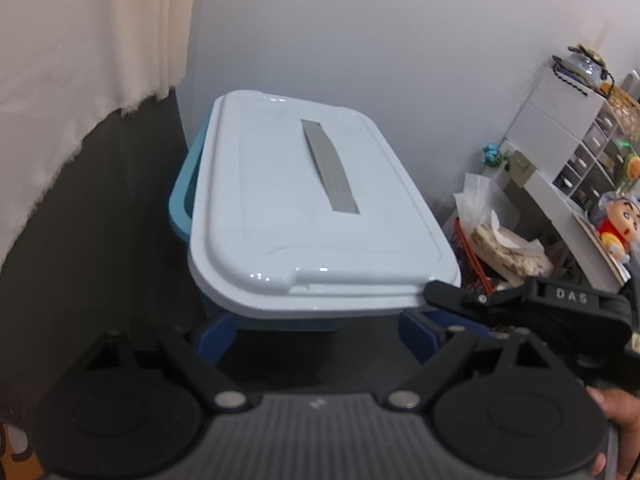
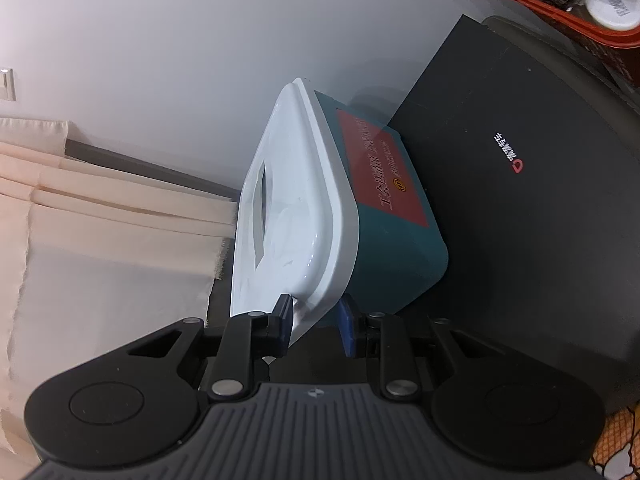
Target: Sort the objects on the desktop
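Note:
A teal box (image 2: 394, 252) with a red label and a white lid (image 1: 312, 204) stands on a dark surface against the wall. A grey strip (image 1: 330, 168) runs along the lid's top. In the right wrist view my right gripper (image 2: 316, 324) pinches the near corner of the lid's rim, one blue pad on top and one under the edge. That same gripper (image 1: 432, 300) reaches in from the right in the left wrist view. My left gripper (image 1: 320, 336) is open just in front of the box, its blue fingertips (image 1: 218, 338) spread wide and holding nothing.
A red wire basket (image 1: 474, 264) with crumpled paper stands right of the box. Behind it are a white drawer unit (image 1: 560, 128) and a cartoon figure (image 1: 618, 224). A cream curtain (image 1: 80, 60) hangs at the left. Under the box lies a flat black case (image 2: 500, 208).

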Demonstrator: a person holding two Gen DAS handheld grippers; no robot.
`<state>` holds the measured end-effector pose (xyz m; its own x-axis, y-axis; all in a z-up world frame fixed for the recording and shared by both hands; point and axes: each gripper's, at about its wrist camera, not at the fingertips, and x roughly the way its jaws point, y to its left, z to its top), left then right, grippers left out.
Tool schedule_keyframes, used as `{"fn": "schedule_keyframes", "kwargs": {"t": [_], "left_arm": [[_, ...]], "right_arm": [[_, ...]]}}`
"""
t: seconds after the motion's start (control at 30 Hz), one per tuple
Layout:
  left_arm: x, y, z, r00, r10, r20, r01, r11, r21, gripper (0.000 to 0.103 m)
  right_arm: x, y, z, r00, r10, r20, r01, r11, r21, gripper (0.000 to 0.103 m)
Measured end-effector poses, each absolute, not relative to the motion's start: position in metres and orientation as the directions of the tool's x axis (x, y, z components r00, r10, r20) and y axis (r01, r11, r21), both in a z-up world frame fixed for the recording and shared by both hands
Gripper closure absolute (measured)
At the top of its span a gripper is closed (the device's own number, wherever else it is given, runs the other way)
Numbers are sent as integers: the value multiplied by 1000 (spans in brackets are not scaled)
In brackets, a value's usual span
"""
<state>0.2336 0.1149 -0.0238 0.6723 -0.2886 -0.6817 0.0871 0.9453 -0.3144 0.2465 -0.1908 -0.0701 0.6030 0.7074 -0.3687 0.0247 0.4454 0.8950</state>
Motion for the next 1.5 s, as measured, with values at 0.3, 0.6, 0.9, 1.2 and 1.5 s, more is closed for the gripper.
{"fn": "schedule_keyframes", "kwargs": {"t": [0.3,0.6,0.9,1.2,1.5], "left_arm": [[243,121,-23,684,-281,-674,72,945,-320,13],[243,125,-26,684,-281,-673,70,944,-322,13],[240,136,-23,694,-262,-671,53,948,-315,13],[243,140,-24,696,-259,-670,48,948,-316,13],[248,148,-25,700,-247,-670,37,950,-311,13]], "right_arm": [[252,-189,-71,618,705,-347,20,426,904,75],[247,-189,-70,626,690,-364,34,442,896,74],[250,-204,-67,689,649,-322,24,423,906,57],[256,-199,-65,692,652,-311,-15,443,897,75],[256,-190,-65,672,666,-325,-34,466,884,75]]}}
